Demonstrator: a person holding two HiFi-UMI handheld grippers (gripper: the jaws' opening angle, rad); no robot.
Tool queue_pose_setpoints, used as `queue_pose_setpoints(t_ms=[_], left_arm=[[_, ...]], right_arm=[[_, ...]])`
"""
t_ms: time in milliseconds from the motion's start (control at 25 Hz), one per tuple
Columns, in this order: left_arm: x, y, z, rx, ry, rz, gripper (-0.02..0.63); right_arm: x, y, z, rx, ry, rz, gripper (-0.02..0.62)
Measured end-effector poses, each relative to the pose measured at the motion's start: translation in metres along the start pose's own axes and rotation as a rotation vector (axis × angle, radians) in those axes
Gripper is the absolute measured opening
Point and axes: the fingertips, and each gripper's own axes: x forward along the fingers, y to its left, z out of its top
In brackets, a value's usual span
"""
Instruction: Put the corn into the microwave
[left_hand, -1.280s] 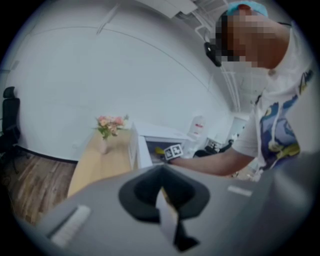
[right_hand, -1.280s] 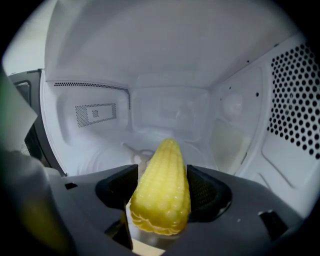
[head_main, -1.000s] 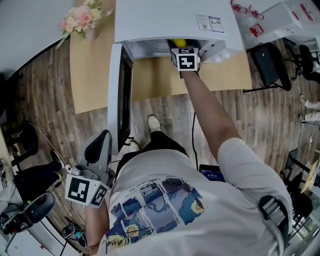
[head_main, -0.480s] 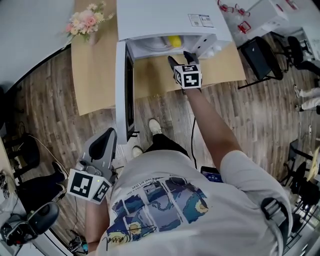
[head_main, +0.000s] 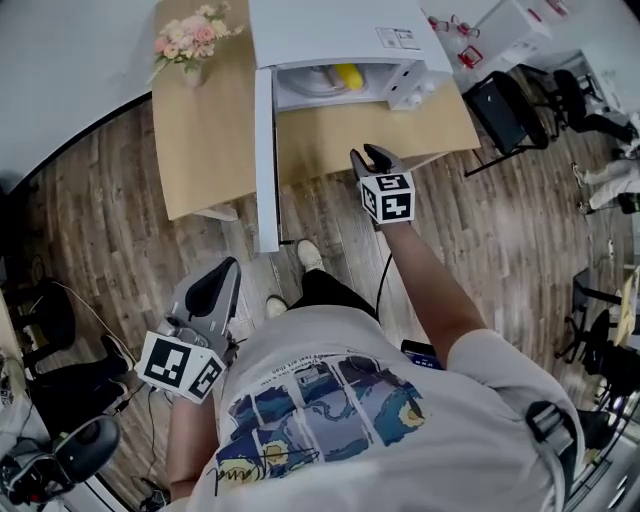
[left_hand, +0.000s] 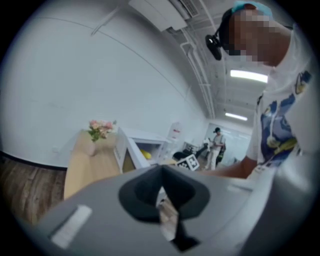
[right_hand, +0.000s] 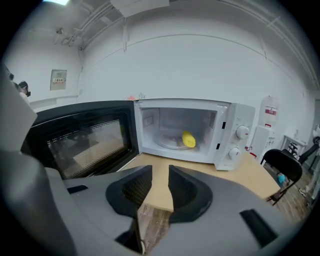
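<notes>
The right claw (head_main: 368, 158) has pulled back from the microwave (head_main: 330, 30) at top centre and is empty, its jaws closing. The corn (head_main: 347, 76) lies inside. The left claw (head_main: 226, 268), at lower left, is pressed together.

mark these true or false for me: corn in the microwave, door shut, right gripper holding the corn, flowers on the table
The corn lies inside the microwave. True.
The microwave door is shut. False: the door stands wide open.
The right gripper holds the corn. False: nothing is between its jaws, which are closing, out in front of the microwave.
Flowers stand on the table beside the microwave. True.
</notes>
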Motion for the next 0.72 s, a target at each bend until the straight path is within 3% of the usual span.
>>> queue_pose_setpoints(t_ms=[80,200,720], left_arm=[[-0.010,-0.002,-0.008,0.012,-0.001,-0.013,0.008],[-0.022,-0.009,-0.021,0.031,0.001,-0.044,0.008],[-0.072,-0.038,-0.056,0.055,-0.006,-0.134,0.008]], right_arm=[[-0.018,0.012,-0.008,-0.008,0.009,-0.013,0.059],[-0.047,0.032,-0.018,-0.027,0.016,-0.019,0.021],[-0.174,0.136,-0.033,-0.028,-0.026,0.125,0.009]])
